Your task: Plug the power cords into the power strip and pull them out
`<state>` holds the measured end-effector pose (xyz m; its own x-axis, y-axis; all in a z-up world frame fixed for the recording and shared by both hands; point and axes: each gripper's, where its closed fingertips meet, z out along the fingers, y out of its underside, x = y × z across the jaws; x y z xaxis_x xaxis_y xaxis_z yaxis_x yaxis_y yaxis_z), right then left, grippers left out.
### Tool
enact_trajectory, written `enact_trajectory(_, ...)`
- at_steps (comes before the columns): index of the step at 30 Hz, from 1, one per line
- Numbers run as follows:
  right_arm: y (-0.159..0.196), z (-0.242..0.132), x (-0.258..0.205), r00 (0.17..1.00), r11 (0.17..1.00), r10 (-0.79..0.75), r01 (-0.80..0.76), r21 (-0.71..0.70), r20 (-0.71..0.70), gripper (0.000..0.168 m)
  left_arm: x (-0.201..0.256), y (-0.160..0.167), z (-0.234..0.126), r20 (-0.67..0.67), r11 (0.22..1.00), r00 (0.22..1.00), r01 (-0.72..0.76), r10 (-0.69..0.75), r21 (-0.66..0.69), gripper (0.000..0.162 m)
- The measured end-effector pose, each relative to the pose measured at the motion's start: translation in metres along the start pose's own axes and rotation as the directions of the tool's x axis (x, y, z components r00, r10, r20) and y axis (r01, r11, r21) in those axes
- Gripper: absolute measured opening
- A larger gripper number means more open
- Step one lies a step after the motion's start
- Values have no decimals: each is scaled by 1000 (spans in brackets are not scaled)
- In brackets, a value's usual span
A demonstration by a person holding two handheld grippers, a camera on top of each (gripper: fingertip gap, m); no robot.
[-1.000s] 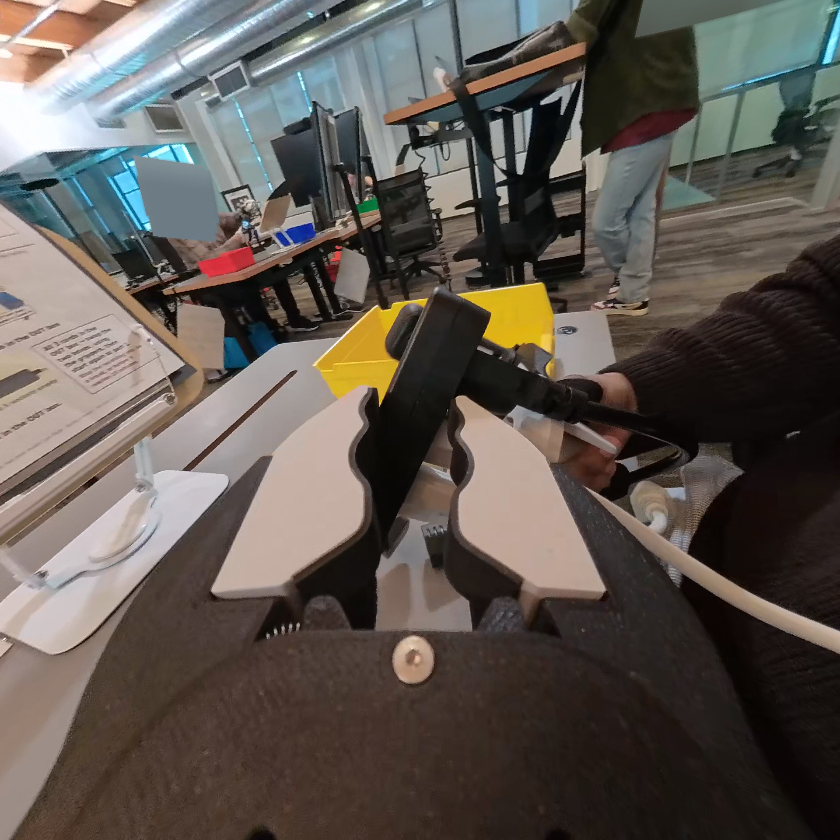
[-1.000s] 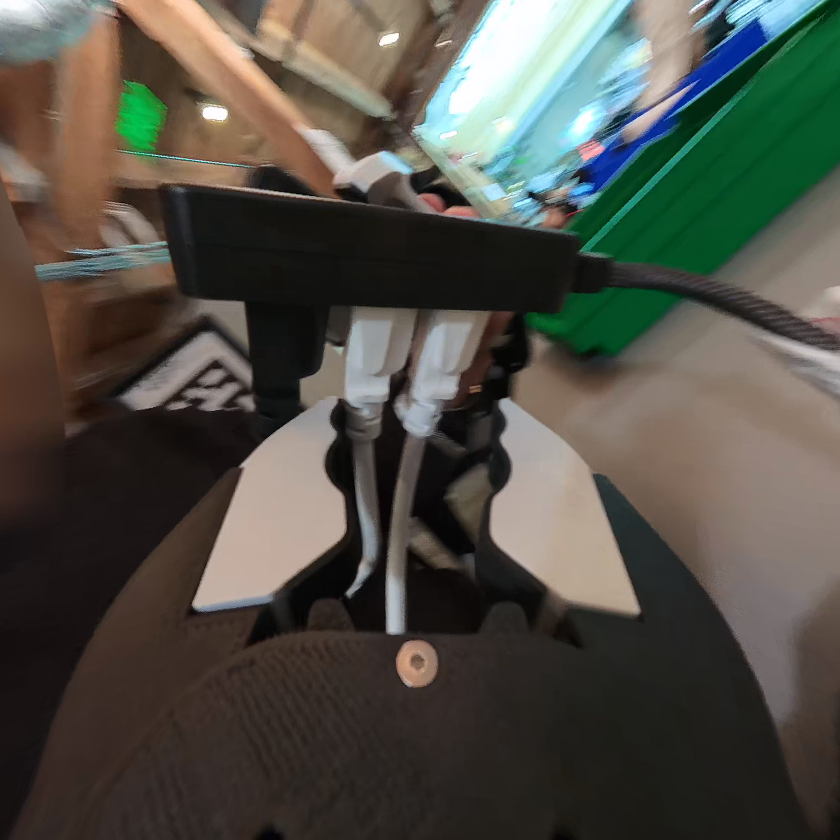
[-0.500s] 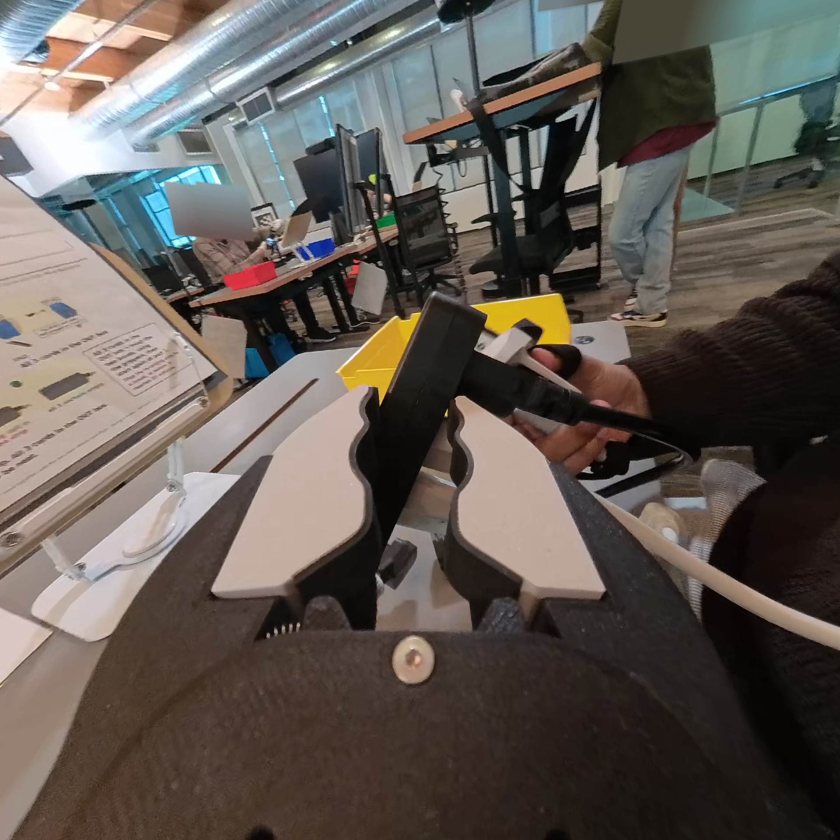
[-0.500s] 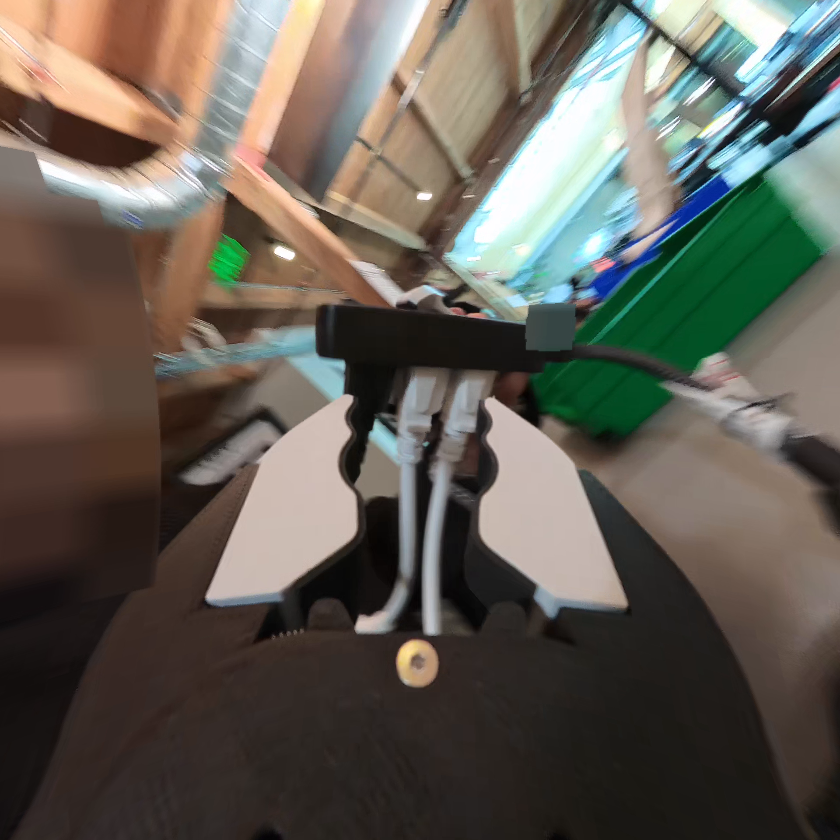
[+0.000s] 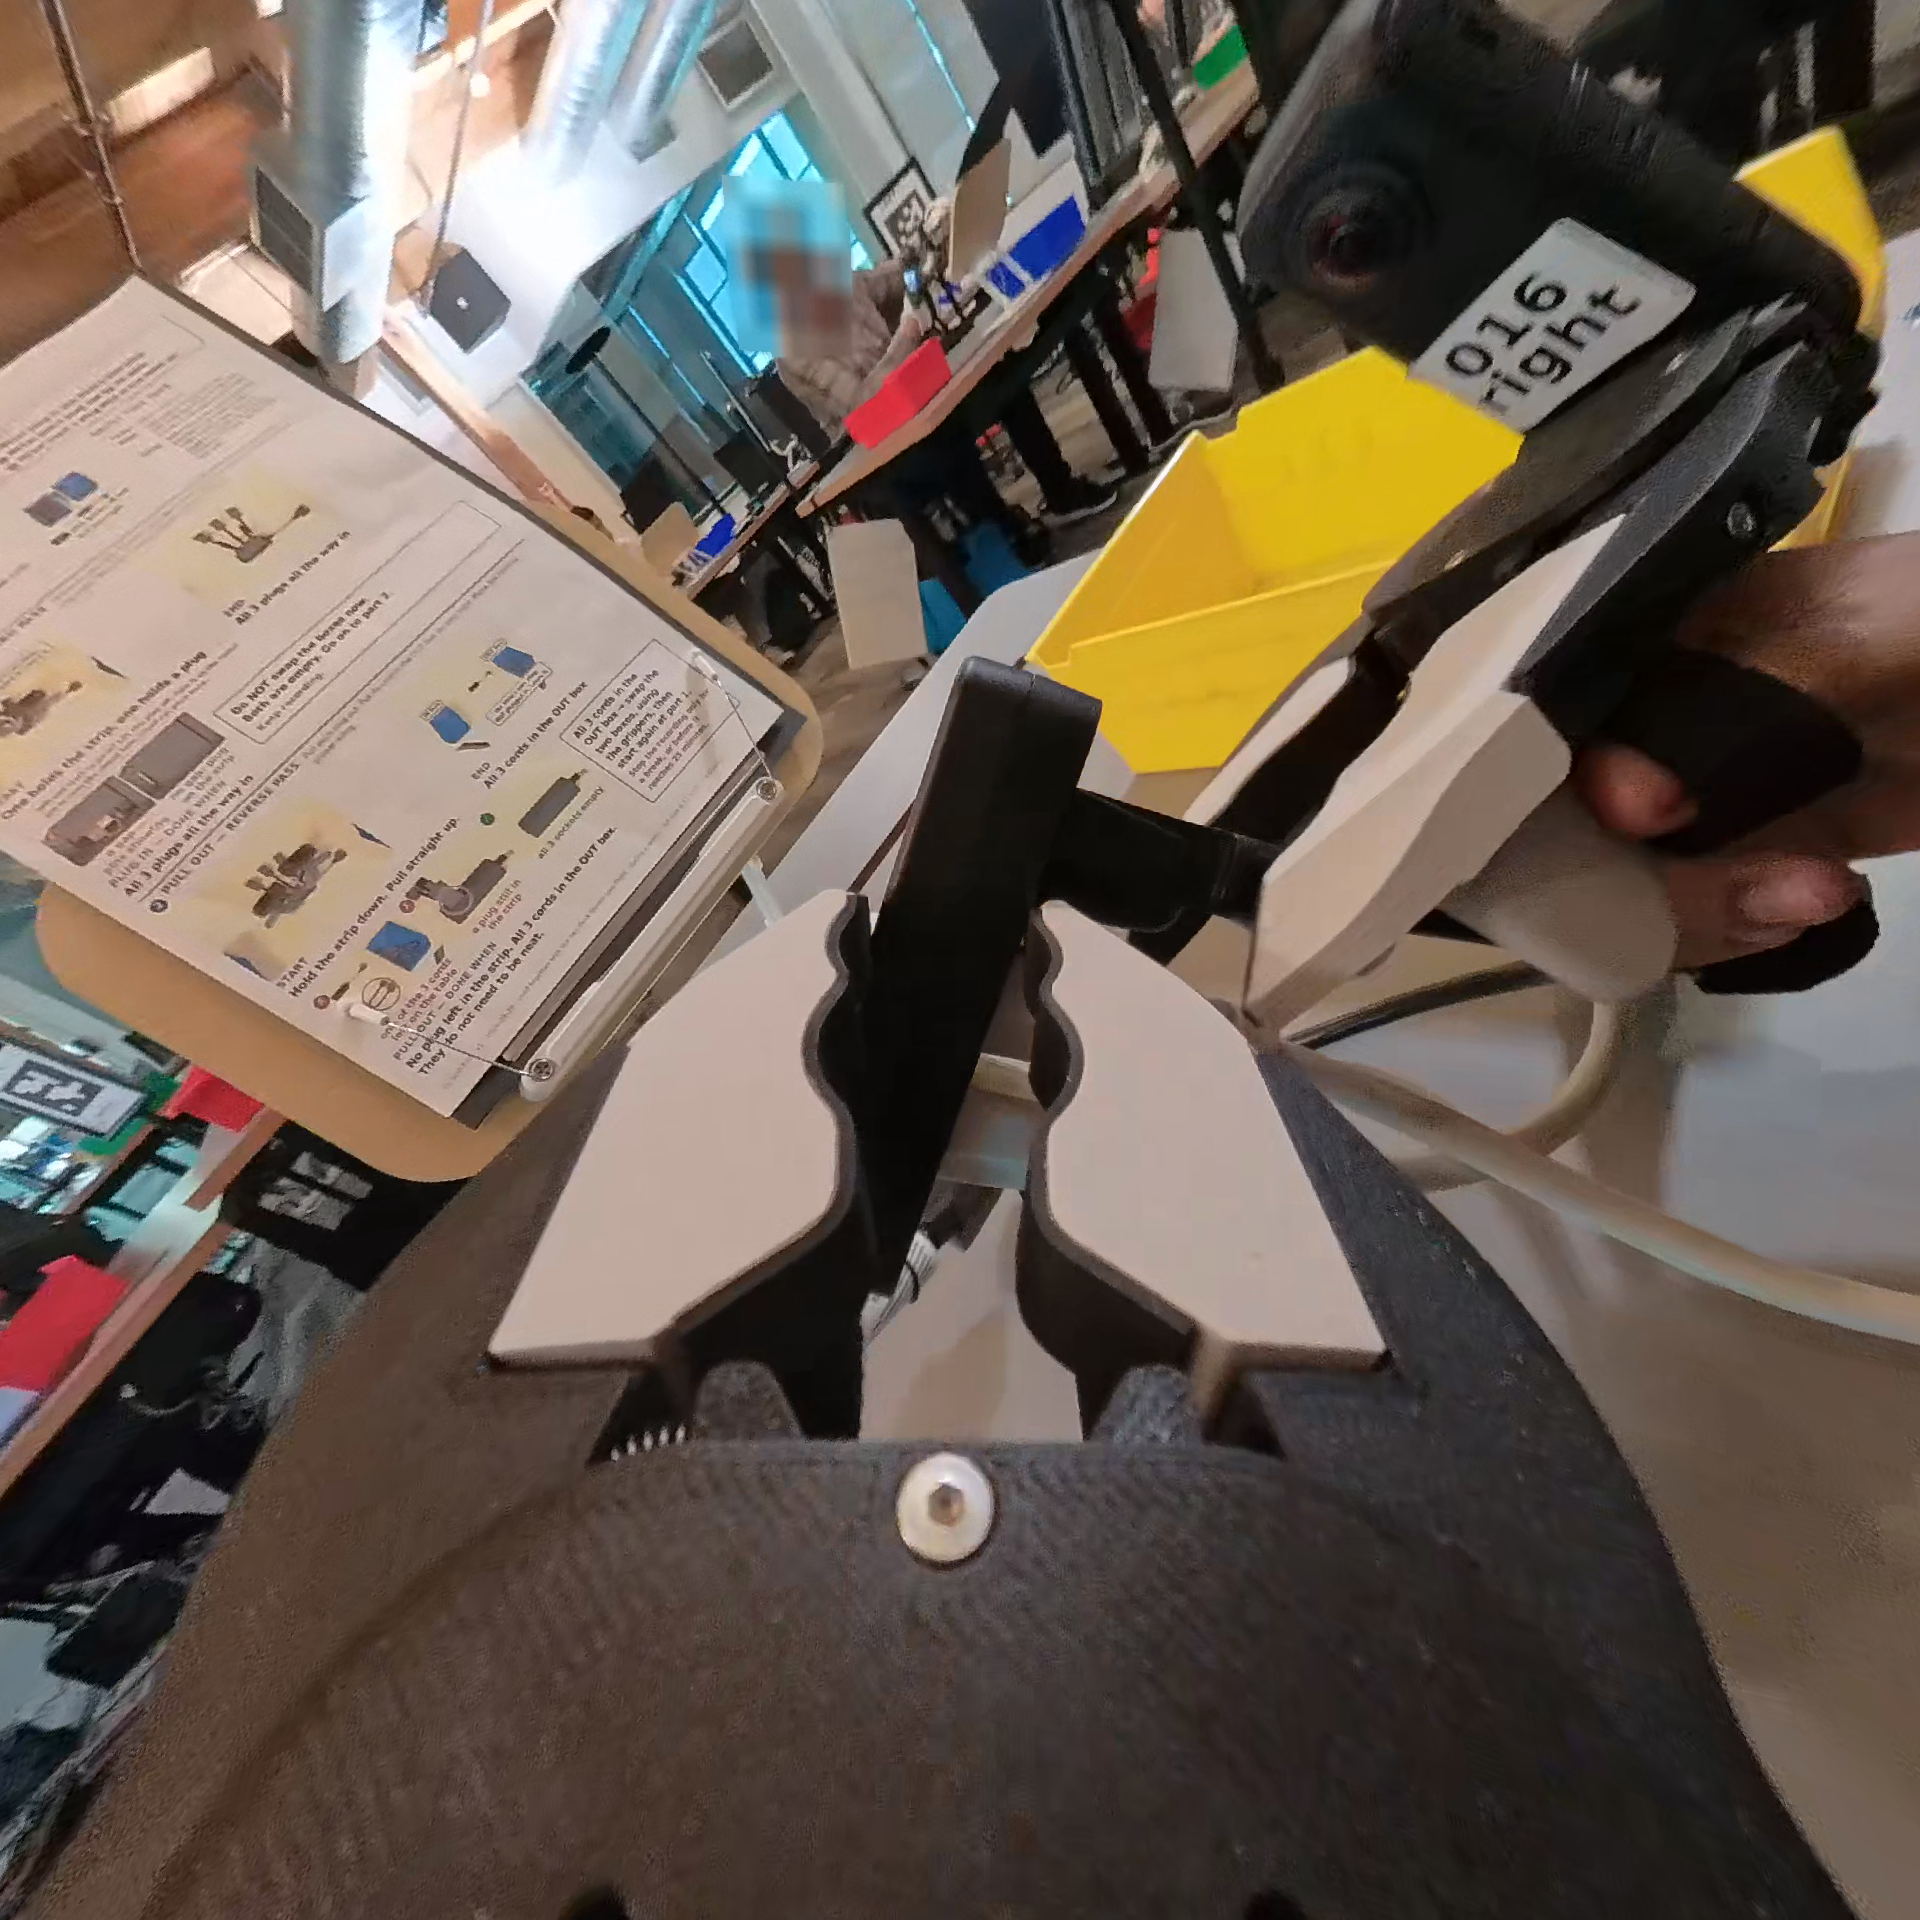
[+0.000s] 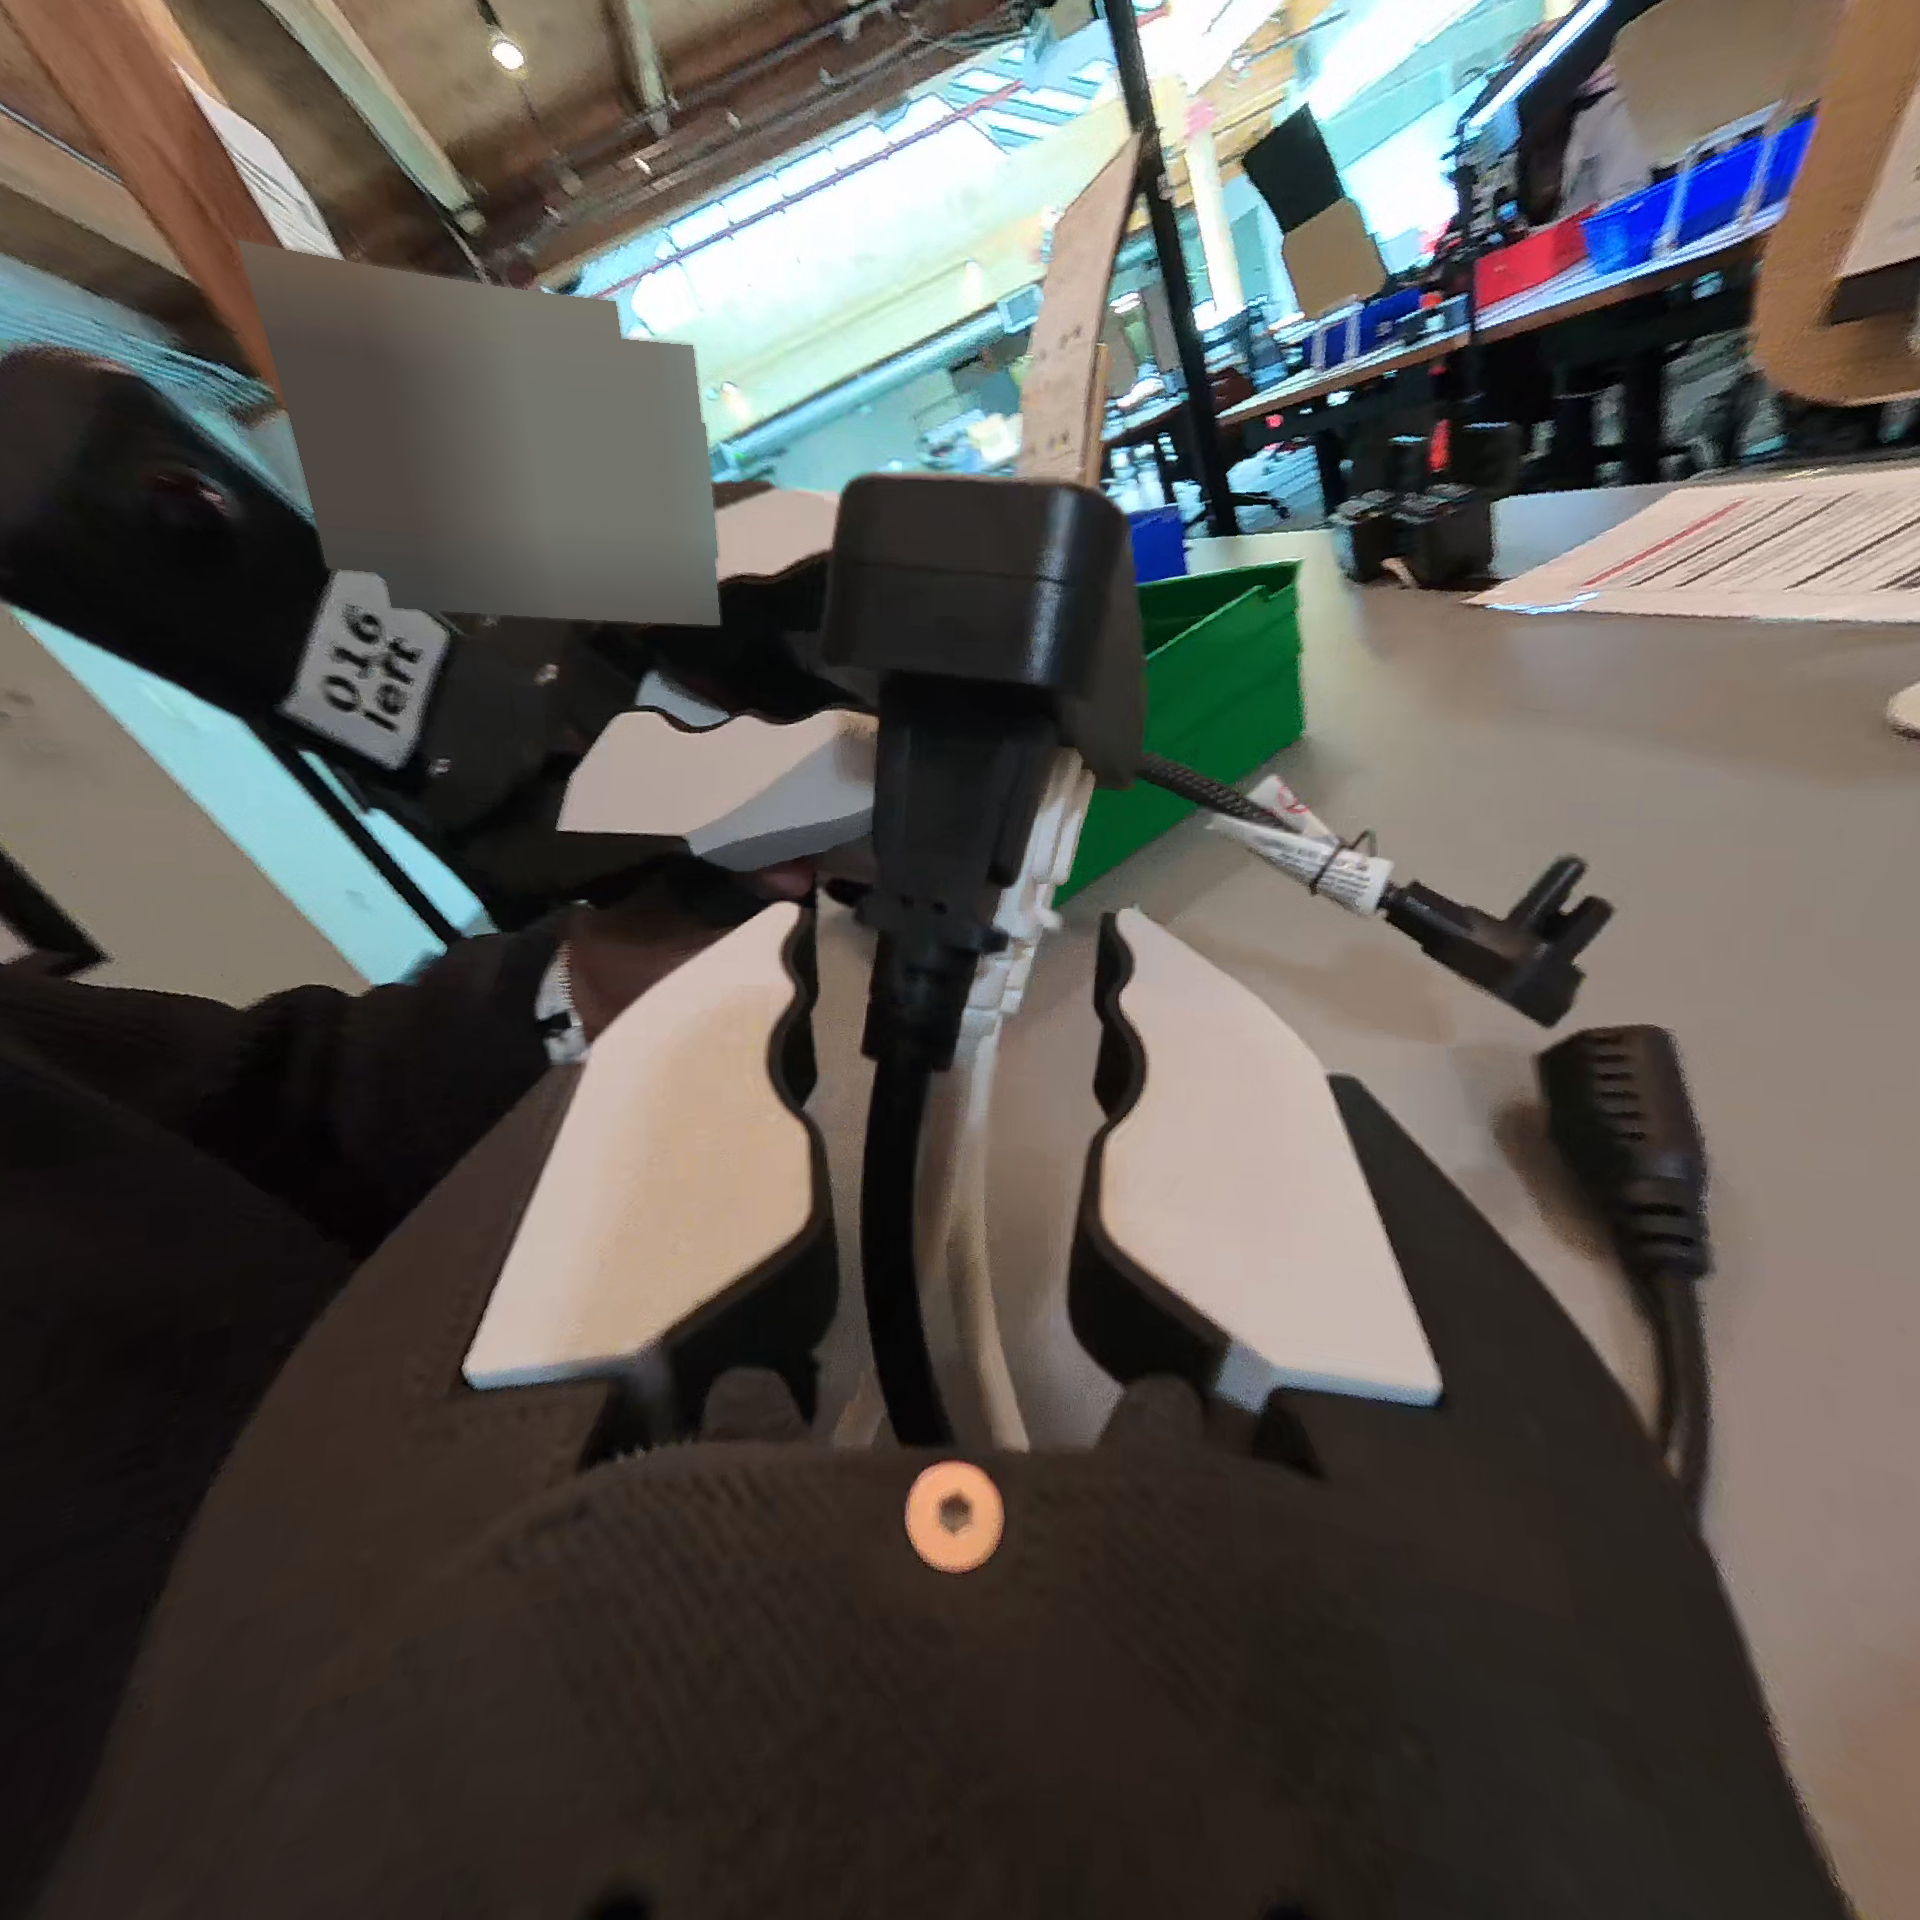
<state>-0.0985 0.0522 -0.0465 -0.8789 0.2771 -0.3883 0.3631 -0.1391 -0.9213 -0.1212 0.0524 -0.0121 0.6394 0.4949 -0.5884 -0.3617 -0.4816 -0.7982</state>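
Yellow bin (image 5: pixel 1278 582) sits at one o'clock behind the black power strip (image 5: pixel 966 935), which the left gripper (image 5: pixel 940 1039) clamps upright at centre, while the right gripper (image 6: pixel 956 1060) stands spread and unclenched around the still-plugged black cord (image 6: pixel 904 1195) at twelve o'clock.
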Motion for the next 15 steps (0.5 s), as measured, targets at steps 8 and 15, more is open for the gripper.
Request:
enact_trajectory(8, 12, -2, 12, 968, 973, -202, 183, -139, -145, 23, 8, 8, 6, -2, 996, 999, -54, 54, -64, 28)
enact_trajectory(15, 16, -4, 17, 969, 967, -211, 188, -173, -127, 22, 6, 3, 2, -157, 982, 970, 188, -185, 3, 44)
